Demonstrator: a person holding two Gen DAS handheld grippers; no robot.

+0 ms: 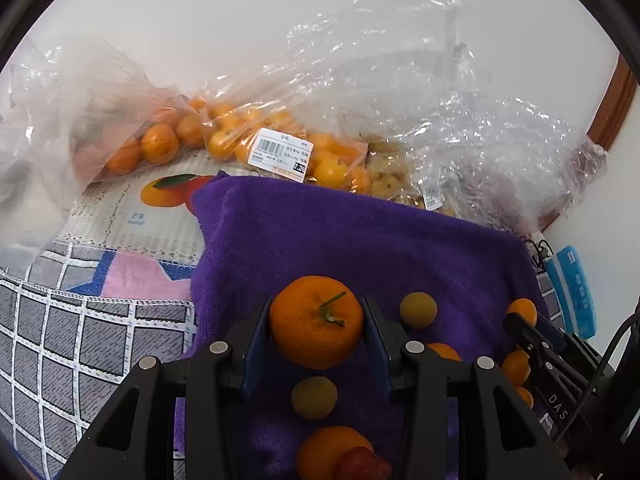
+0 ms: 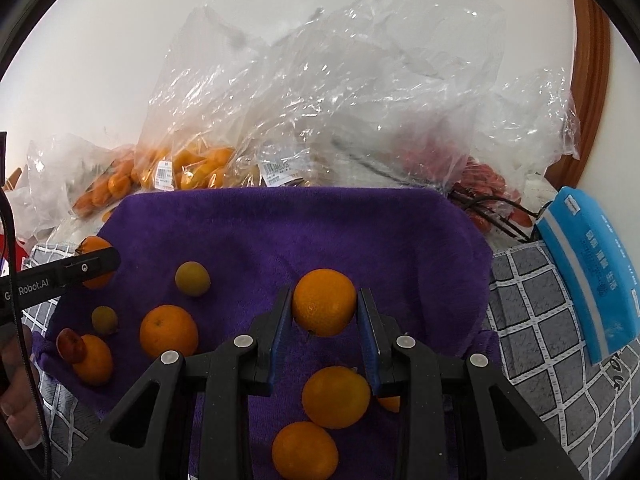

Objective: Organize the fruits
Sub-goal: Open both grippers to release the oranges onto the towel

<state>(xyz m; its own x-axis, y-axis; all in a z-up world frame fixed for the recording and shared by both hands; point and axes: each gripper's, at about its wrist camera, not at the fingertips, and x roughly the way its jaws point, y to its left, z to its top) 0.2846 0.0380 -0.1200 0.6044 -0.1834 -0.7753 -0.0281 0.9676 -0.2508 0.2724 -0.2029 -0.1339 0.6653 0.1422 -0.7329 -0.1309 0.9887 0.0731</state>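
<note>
Each claw pinches an orange: left claw [image 1: 316, 322], right claw [image 2: 324, 304]. Squeeze gently, probably lifting straight off the towel [image 2: 280, 232] at frame centre.

Black hand-held gripper [image 1: 316, 322] — blue pads, silver screws.

Blue tissue pack [image 2: 588, 276] on grey checked cloth [image 2: 532, 320], beside purple towel [image 2: 280, 232]

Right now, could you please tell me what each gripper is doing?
Left gripper: closed on a stemmed orange.
Right gripper: closed on a stemless orange.
</note>
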